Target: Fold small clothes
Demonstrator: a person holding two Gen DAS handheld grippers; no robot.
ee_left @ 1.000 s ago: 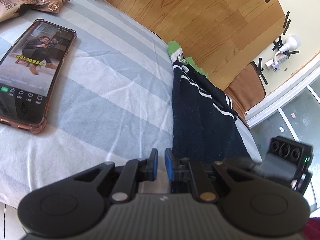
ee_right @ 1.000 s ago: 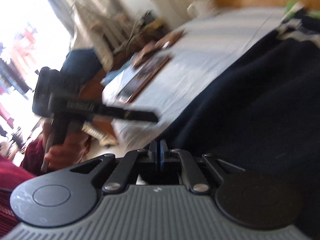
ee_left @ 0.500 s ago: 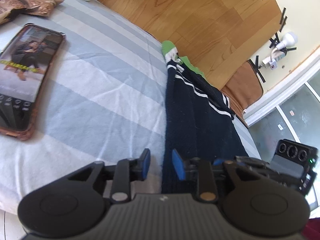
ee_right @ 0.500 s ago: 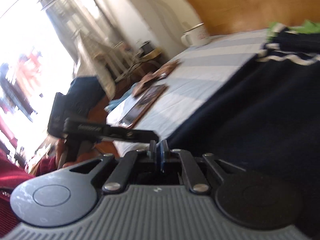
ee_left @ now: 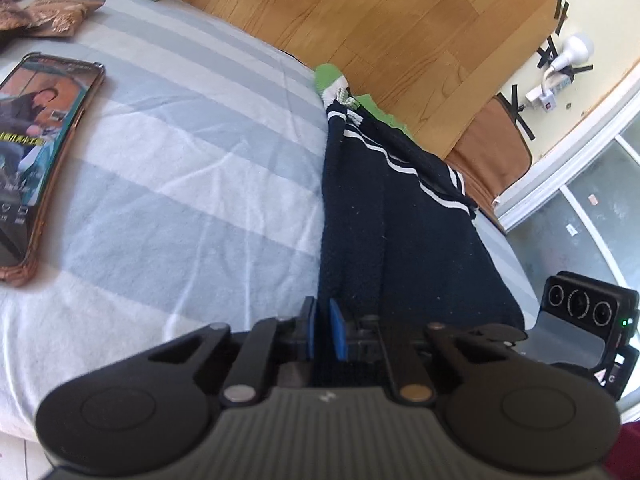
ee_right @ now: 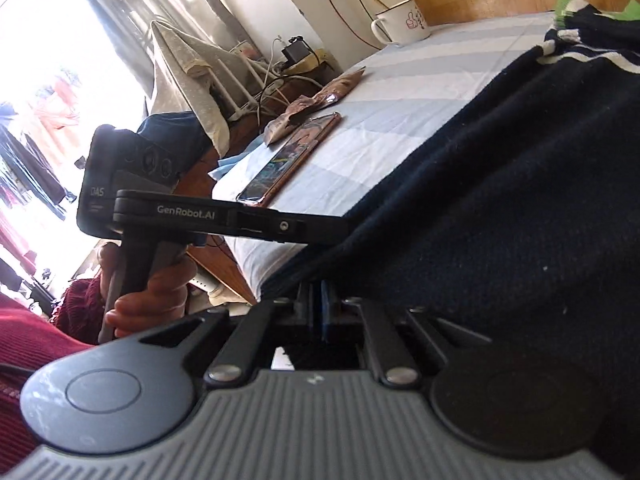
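Striped bedsheet [ee_left: 168,184]; both hand-held grippers [ee_left: 322,330] [ee_right: 316,312] pinch navy garment's [ee_left: 400,240] near edge.

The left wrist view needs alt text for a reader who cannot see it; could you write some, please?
The left gripper is shut on the near edge of a navy garment lying on a striped cloth. A phone lies to the left, the right gripper to the right.

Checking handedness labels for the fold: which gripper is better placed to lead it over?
Neither clearly: both. The left gripper is shut on the near left edge of the navy knitted garment with white stripes; the right gripper is shut on its near edge too. Probably they lift together.
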